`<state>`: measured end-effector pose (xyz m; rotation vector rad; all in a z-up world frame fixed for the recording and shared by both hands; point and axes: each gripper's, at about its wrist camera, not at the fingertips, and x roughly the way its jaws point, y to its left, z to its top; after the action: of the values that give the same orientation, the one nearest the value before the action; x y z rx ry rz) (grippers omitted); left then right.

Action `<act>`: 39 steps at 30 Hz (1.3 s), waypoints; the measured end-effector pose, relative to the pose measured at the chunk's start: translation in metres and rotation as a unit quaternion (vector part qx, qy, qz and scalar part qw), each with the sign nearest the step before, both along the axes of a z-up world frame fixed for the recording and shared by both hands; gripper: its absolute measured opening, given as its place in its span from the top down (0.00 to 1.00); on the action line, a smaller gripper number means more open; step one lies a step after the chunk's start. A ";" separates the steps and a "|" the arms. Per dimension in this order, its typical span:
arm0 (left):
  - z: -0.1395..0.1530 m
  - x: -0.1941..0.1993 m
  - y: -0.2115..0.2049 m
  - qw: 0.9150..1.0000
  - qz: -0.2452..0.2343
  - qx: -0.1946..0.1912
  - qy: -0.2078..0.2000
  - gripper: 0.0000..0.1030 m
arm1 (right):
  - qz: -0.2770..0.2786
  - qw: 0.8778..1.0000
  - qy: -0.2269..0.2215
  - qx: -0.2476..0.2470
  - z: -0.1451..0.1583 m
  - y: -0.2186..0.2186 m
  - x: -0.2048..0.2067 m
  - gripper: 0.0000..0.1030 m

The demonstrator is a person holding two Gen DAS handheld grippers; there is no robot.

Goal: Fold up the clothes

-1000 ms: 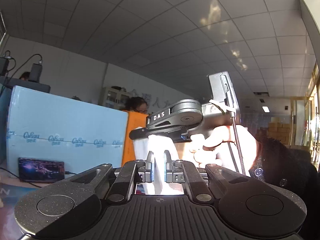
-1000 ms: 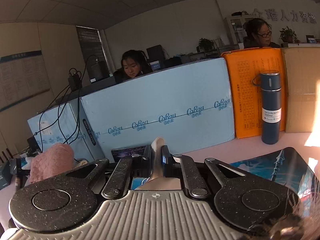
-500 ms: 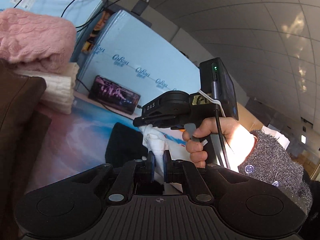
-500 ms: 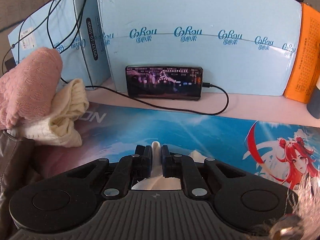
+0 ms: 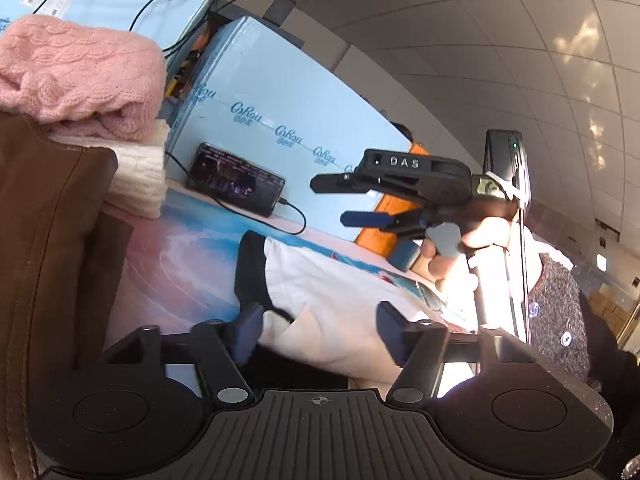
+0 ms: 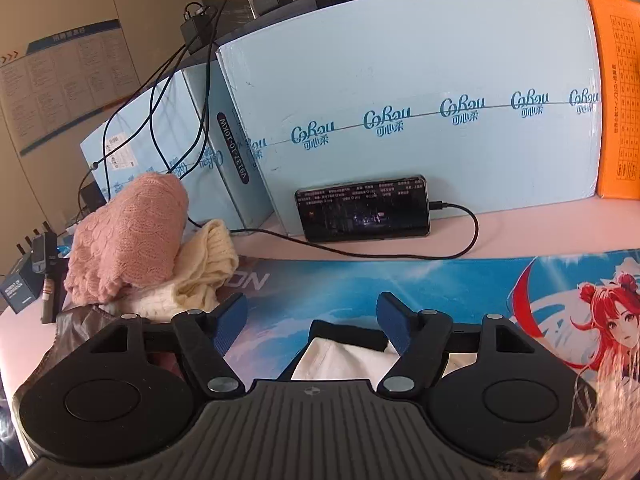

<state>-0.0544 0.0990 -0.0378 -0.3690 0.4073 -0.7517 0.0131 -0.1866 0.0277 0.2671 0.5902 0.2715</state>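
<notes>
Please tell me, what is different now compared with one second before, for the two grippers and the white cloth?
Both grippers came down from the raised position to the printed mat. The left gripper and right gripper have just been opening and let go of the white garment, which now lies on the mat, pads apart from it. The pink sweater, cream knit and phone stayed in place.

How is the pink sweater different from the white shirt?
The pink sweater is chunky knit; the white shirt is smooth with black trim. The sweater is piled on other clothes at the side; the shirt lies flat on the mat. Both are clothes.
</notes>
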 end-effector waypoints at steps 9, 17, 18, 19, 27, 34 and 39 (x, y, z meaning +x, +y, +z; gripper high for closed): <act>-0.004 0.002 -0.016 0.995 -0.001 0.100 0.015 0.20 | -0.014 0.996 0.073 0.052 -0.047 -0.006 -0.001 0.24; 0.004 -0.016 0.015 0.991 -0.090 0.074 0.060 0.04 | -0.066 0.988 -0.042 0.133 -0.021 -0.071 -0.078 0.09; 0.002 -0.016 0.014 0.989 -0.101 0.072 0.077 0.04 | -0.091 0.987 -0.053 0.125 -0.019 -0.081 -0.086 0.08; 0.000 -0.016 0.010 0.988 -0.105 0.078 0.087 0.03 | -0.117 0.984 -0.052 0.125 -0.022 -0.093 -0.091 0.08; -0.008 0.002 -0.029 0.988 -0.082 0.052 0.122 0.00 | -0.184 0.969 0.010 0.165 -0.060 -0.148 -0.089 0.07; -0.010 0.028 -0.049 0.986 -0.030 -0.008 0.166 0.01 | -0.151 0.976 0.037 0.153 -0.070 -0.141 -0.063 0.19; -0.011 0.037 -0.065 0.987 0.002 0.031 0.157 0.63 | -0.156 0.982 0.050 0.092 -0.070 -0.132 -0.057 0.68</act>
<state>-0.0173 0.0341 -0.0484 -0.4320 0.7239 -0.6756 -0.0442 -0.3186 -0.0418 0.5496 0.6134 0.0085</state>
